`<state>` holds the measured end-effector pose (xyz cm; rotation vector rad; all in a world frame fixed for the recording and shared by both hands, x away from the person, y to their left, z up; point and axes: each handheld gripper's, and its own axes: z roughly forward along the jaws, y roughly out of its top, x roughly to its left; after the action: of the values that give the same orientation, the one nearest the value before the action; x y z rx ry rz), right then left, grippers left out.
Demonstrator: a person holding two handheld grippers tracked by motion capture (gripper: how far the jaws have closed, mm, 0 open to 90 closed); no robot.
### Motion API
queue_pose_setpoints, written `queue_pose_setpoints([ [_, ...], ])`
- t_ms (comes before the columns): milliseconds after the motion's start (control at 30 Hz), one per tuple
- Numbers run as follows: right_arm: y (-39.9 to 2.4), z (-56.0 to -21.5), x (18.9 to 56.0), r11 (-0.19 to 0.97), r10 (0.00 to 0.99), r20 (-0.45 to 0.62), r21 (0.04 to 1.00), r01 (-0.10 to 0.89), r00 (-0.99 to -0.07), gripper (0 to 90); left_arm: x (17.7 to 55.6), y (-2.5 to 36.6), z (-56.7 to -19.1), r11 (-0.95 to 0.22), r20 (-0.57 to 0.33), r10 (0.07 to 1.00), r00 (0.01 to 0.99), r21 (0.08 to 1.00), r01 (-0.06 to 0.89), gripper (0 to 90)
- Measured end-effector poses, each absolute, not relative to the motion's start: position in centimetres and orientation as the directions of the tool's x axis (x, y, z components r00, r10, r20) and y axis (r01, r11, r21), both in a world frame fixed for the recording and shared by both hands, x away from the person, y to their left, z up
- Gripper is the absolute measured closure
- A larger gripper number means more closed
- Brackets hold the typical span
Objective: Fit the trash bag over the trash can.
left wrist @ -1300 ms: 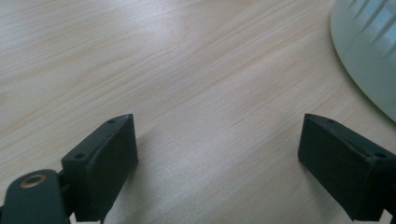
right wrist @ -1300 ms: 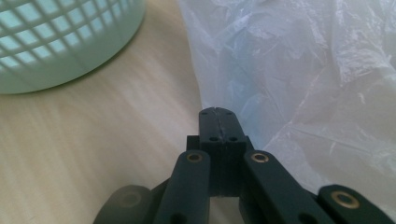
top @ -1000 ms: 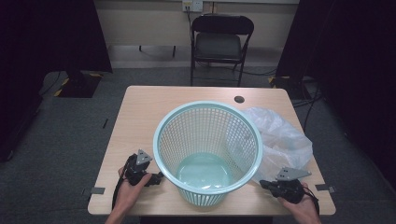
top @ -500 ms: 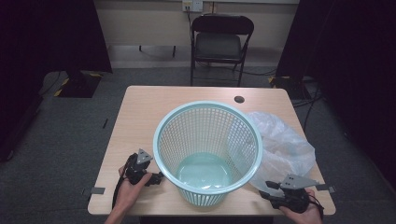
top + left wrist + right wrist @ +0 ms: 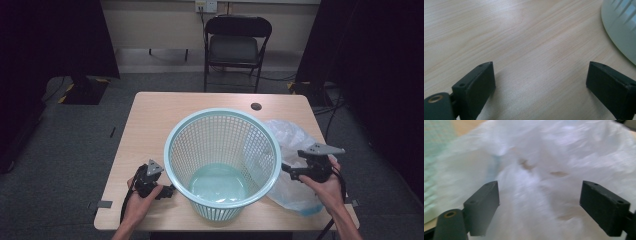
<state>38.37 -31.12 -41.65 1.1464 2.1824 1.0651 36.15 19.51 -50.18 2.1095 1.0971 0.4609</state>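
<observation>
A pale green mesh basket (image 5: 222, 160) stands upright in the middle of the wooden table (image 5: 160, 115). Against its right side lies a crumpled clear plastic bag (image 5: 295, 145). My right gripper (image 5: 286, 170) hovers over the bag and points left at the basket wall. Its jaws have just been opening and now stand wide, with the blurred bag (image 5: 554, 157) beyond them and nothing pinched. My left gripper (image 5: 169, 191) rests low on the table at the basket's left foot. It is open over bare wood (image 5: 529, 45), with the basket base (image 5: 621, 25) at the upper right.
A dark folding chair (image 5: 235, 45) stands beyond the far table edge. A small dark round hole (image 5: 256, 106) sits near the table's far right. Grey floor surrounds the table, and a piece of tape (image 5: 104, 204) marks its front left.
The right gripper has lifted off the front right corner and moved farther up over the bag, and its jaws went from shut to wide open. The left gripper stayed put.
</observation>
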Motion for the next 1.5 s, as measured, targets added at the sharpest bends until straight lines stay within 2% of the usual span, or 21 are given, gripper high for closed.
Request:
queue_pose_setpoints([
  [267, -31.2, -45.1, 42.4, 0.366, 0.838, 0.024, 0.716, 0.594, -0.546, 13.9, 36.2, 19.5, -50.2, -0.396, -0.007, 0.814, 0.581, 0.724, 0.564, 7.2],
  [533, -30.7, -47.4, 42.4, 0.433, 0.825, -0.011, 0.656, 0.618, -0.566, 14.5, 36.2, 19.5, -50.2, -0.397, -0.005, 0.815, 0.580, 0.724, 0.564, 7.2],
  [833, -30.8, -49.0, 41.9, 0.408, 0.843, -0.007, 0.659, 0.632, -0.538, 15.6, 36.2, 19.5, -50.2, -0.396, -0.005, 0.816, 0.578, 0.723, 0.565, 7.2],
  [867, -30.8, -49.1, 41.9, 0.405, 0.844, -0.008, 0.664, 0.628, -0.536, 19.0, 36.2, 19.5, -50.2, -0.396, -0.004, 0.817, 0.577, 0.724, 0.565, 7.2],
  [933, -30.9, -49.0, 41.6, 0.400, 0.836, -0.004, 0.689, 0.604, -0.549, 42.3, 36.1, 19.4, -50.2, -0.395, -0.004, 0.818, 0.575, 0.723, 0.567, 7.2],
  [1033, -31.0, -48.9, 41.2, 0.390, 0.834, 0.002, 0.707, 0.590, -0.552, 68.0, 36.1, 19.4, -50.2, -0.390, -0.007, 0.819, 0.574, 0.726, 0.566, 7.2],
  [1100, -31.2, -48.9, 41.1, 0.375, 0.838, 0.013, 0.712, 0.594, -0.545, 83.2, 36.1, 19.4, -50.2, -0.395, -0.005, 0.817, 0.577, 0.725, 0.565, 7.2],
  [1133, -31.2, -48.9, 41.0, 0.372, 0.839, 0.015, 0.713, 0.594, -0.544, 87.1, 36.1, 19.4, -50.2, -0.394, -0.005, 0.817, 0.577, 0.725, 0.565, 7.1],
  [1500, -32.5, -47.3, 39.2, 0.262, 0.840, 0.107, 0.778, 0.571, -0.532, 90.0, 36.1, 19.4, -50.2, -0.394, -0.005, 0.817, 0.577, 0.725, 0.565, 7.0],
])
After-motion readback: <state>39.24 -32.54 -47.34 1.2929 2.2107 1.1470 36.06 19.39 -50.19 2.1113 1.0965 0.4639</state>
